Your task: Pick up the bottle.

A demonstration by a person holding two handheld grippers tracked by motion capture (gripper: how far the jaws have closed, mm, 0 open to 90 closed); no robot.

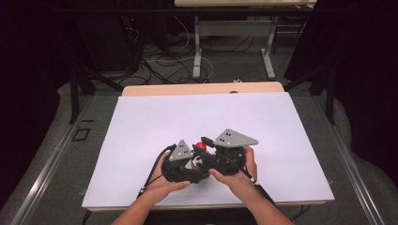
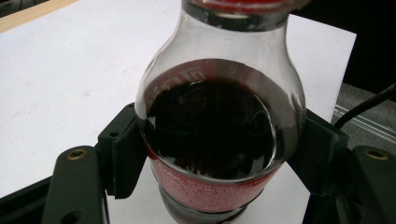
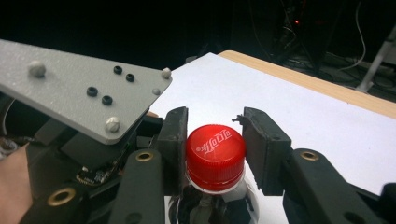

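High view: both grippers meet at lower centre of the white sheet (image 1: 141, 122), the bottle's red cap (image 1: 202, 146) between them.

Left gripper view: left gripper (image 2: 219, 154) clamps the cola bottle (image 2: 215, 121) at its label, centre frame.

Right gripper view: right gripper (image 3: 215, 135) brackets the cap at lower centre; left pad touching, right pad slightly apart.

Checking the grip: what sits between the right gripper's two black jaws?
The red plastic screw cap of the clear cola bottle, in the right gripper view.
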